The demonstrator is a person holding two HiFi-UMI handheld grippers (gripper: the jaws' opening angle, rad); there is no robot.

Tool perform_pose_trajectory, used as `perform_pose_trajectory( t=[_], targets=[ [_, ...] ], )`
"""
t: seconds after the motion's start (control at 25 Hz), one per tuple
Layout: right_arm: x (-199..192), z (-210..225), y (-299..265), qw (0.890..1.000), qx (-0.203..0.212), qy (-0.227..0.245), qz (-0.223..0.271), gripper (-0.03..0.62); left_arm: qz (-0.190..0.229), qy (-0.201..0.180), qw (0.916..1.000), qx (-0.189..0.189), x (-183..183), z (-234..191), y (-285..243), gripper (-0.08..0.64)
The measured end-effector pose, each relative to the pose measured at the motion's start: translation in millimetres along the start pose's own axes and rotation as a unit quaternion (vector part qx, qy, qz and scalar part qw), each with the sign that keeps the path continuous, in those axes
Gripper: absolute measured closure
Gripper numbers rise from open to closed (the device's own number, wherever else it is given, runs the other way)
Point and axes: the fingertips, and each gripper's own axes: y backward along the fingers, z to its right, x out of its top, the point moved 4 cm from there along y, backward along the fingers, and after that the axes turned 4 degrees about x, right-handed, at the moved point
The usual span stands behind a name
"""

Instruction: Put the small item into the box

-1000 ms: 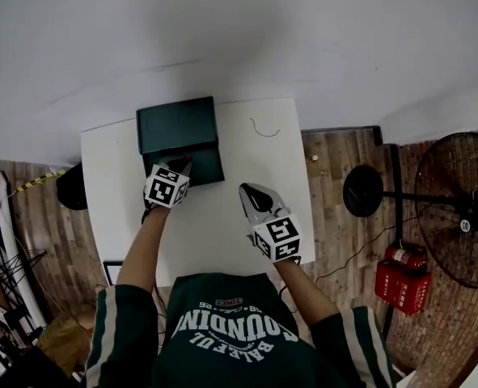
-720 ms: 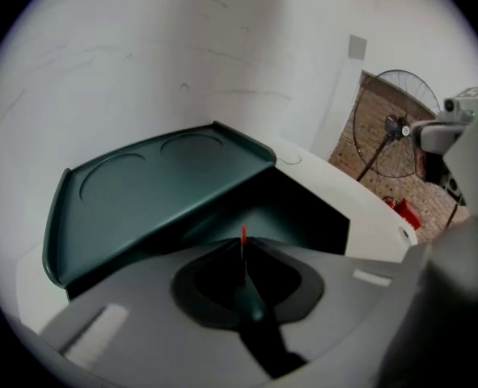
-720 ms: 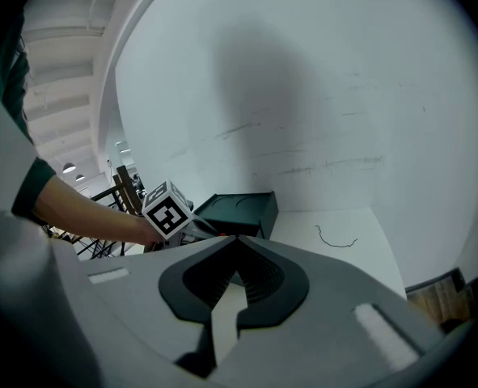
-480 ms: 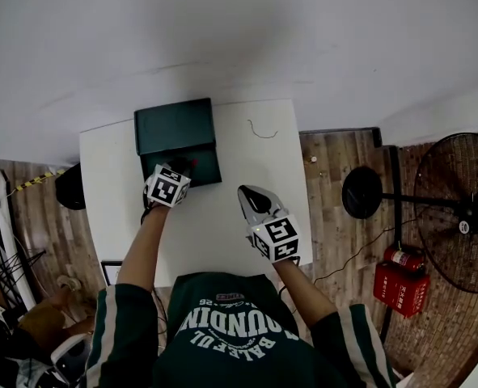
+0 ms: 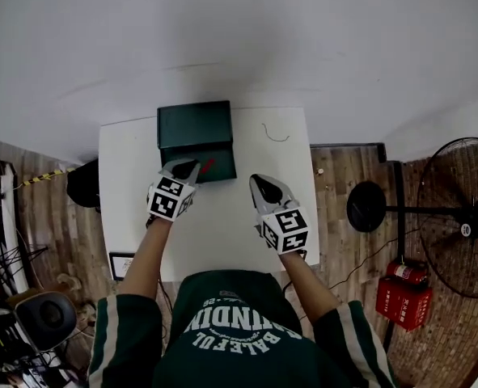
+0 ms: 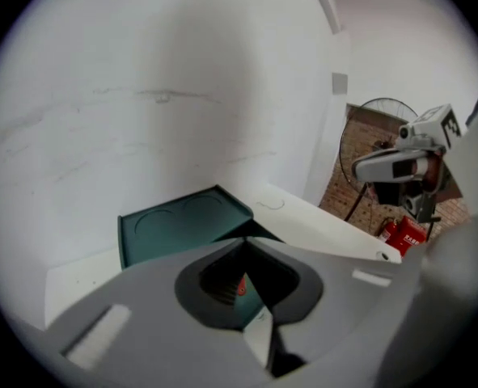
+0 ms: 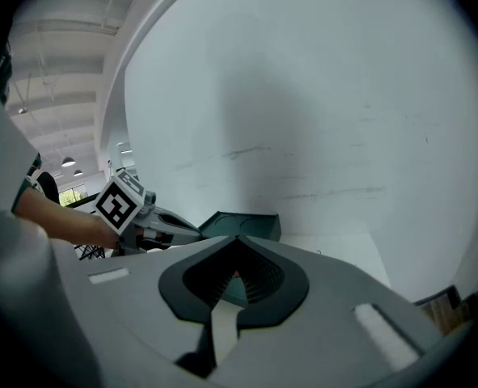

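The dark green box (image 5: 216, 168) stands open at the table's far middle, its lid (image 5: 194, 124) lying back flat. My left gripper (image 5: 193, 166) is at the box's front left edge, shut on a small red item (image 5: 207, 166) that sticks out over the box. In the left gripper view the jaws meet at the left gripper (image 6: 243, 242) tip, the red item (image 6: 240, 284) shows through their gap, and the lid (image 6: 182, 221) lies beyond. My right gripper (image 5: 259, 180) hovers over the table right of the box, shut and empty. The right gripper view shows the right gripper (image 7: 237, 239) facing the box (image 7: 243, 225).
A thin bent wire (image 5: 275, 132) lies on the white table (image 5: 125, 168) right of the lid. A wall runs behind the table. On the floor at the right are a stand base (image 5: 370, 206), a fan (image 5: 457, 225) and a red extinguisher (image 5: 400, 297).
The head view has shifted a little. The left gripper stays at the box's front edge, and the red item now shows more clearly over the box. The right gripper has barely moved.
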Motion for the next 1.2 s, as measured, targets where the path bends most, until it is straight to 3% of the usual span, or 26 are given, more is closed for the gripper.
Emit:
perform_pose_trajectory(
  t=[0.28,0.6,1.2],
  targets=[
    [26,-27,14,0.999,-0.001,0.028,0.038,0.591,0.082,0.015,0.9965,0.010,21,17,70,0.508],
    [41,-57,31,0.996,-0.001,0.051,0.075,0.591,0.160,0.033,0.9865,0.015,28,28,132,0.508],
    [35,-99,39,0.994,0.003,0.071,0.086,0.591,0.188,0.034,0.9815,0.011,16,33,168,0.508]
  ],
)
